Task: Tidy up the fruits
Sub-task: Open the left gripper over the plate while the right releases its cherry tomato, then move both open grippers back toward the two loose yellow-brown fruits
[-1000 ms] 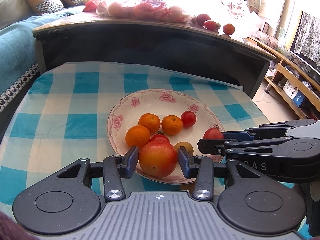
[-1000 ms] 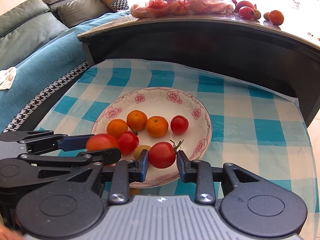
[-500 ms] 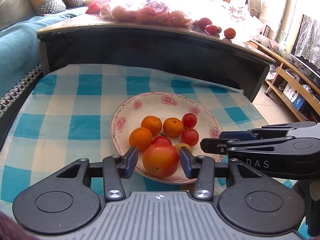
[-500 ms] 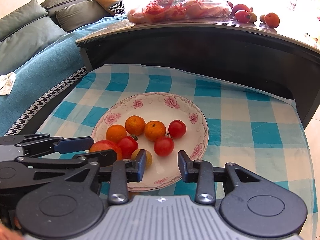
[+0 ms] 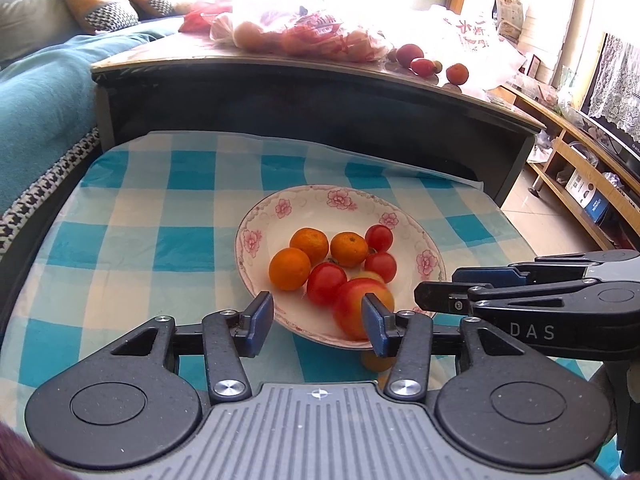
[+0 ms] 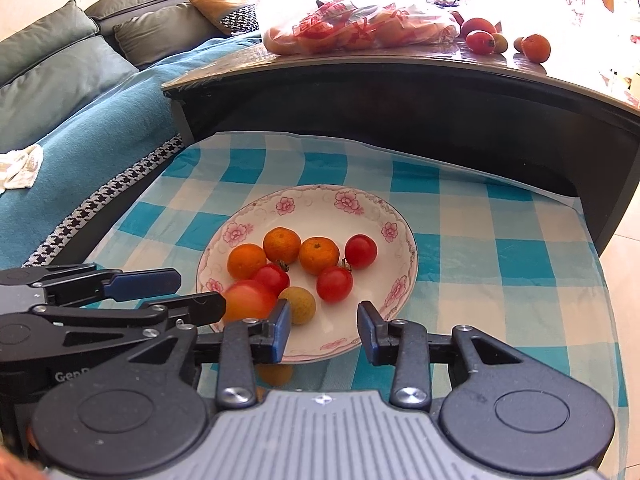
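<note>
Teal blanket covers the sofa (image 6: 80,128) at far left. Right of it, a blue-and-white checked cloth (image 6: 500,240) lies over the low desk, and the floral plate (image 6: 320,200) sits near its middle. On the plate, from left: three small oranges (image 6: 282,245) along the far side, cherry tomatoes (image 6: 334,284) among them, a pale yellow fruit (image 6: 300,304), and a large red-orange peach-like fruit (image 6: 248,300) close to the near left rim.

The left gripper (image 5: 316,326) hangs just off the plate's near edge, its fingers spread and empty; the right-hand finger overlaps the big fruit in view, though contact cannot be told. The right gripper (image 6: 323,330) sits over the near rim, fingers likewise parted and holding nothing.

Further right and far, on the dark raised desk (image 6: 400,68), a plastic bag of fruit (image 6: 360,28) and loose fruits (image 6: 536,48) remain to be gathered, judging by the task.

Risks: the round, glossy fruits are crowded and touching, so a nudge from either gripper could set one rolling over the shallow rim. The two grippers are also close together and could knock each other on a careless move.
</note>
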`<state>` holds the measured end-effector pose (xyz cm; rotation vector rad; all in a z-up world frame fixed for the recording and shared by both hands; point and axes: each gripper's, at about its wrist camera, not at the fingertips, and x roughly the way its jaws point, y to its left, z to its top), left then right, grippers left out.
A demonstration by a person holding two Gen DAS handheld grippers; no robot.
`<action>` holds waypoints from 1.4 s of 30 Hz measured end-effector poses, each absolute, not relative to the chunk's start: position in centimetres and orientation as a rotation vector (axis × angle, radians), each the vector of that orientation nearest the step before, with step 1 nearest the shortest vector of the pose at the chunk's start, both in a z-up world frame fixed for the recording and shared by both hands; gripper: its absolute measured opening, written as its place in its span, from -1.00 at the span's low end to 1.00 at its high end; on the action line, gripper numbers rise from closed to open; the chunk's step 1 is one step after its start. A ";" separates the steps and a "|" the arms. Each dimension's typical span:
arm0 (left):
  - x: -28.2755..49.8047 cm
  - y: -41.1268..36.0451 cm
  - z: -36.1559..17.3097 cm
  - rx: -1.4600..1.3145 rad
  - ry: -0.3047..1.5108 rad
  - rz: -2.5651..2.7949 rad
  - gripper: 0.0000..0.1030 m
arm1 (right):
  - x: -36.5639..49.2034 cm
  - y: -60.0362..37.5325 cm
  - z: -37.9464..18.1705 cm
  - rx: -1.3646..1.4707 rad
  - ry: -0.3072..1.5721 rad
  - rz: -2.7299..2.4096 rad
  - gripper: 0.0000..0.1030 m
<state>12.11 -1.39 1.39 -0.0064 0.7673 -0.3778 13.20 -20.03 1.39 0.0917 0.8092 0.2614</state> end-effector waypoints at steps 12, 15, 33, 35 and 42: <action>9.9 -1.3 1.2 0.000 0.782 -0.399 0.14 | 11.2 -20.6 1.3 0.111 0.826 0.244 -0.18; 9.3 -1.8 0.8 0.016 0.797 -0.413 0.15 | 10.8 -21.0 1.4 0.120 0.826 0.231 -0.17; 8.2 -5.6 -2.8 0.107 0.862 -0.484 0.14 | 9.8 -21.9 -0.1 0.155 0.879 0.230 -0.13; 8.2 -5.9 -3.2 0.113 0.863 -0.486 0.11 | 9.9 -21.9 -0.3 0.159 0.885 0.231 -0.13; 8.4 -6.1 -3.5 0.105 0.858 -0.479 -0.09 | 10.3 -22.0 -1.0 0.171 0.904 0.229 -0.11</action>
